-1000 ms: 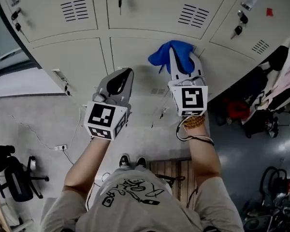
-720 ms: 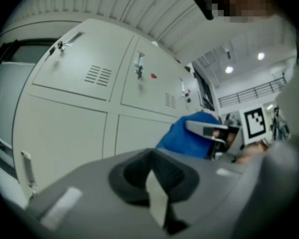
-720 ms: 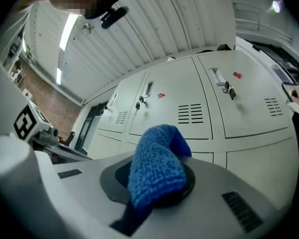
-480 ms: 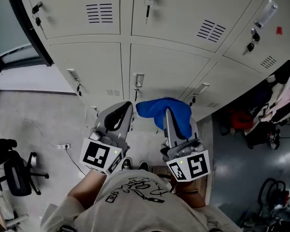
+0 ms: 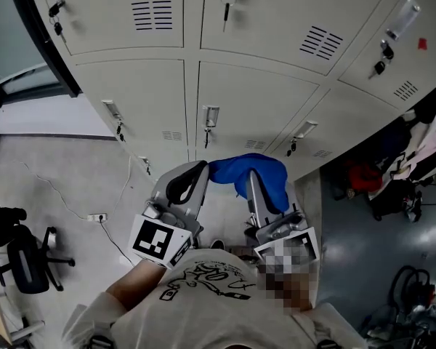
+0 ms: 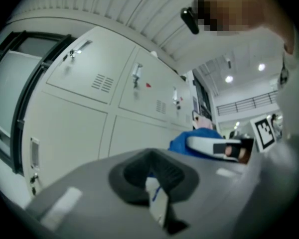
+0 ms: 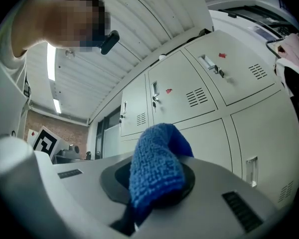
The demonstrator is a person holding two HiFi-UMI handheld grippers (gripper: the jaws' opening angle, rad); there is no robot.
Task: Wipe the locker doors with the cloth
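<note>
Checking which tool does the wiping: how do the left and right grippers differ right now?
The right gripper is shut on the blue cloth; the left gripper is shut on nothing. The left gripper leans toward the cloth; the right gripper points straighter. Both are off the locker doors.

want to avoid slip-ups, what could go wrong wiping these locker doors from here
1. The cloth sits bunched in the right gripper's jaws, most of it hanging free; rubbing pressure might pull it out.
2. A key dangles from the locker doors; the cloth could snag there.
</note>
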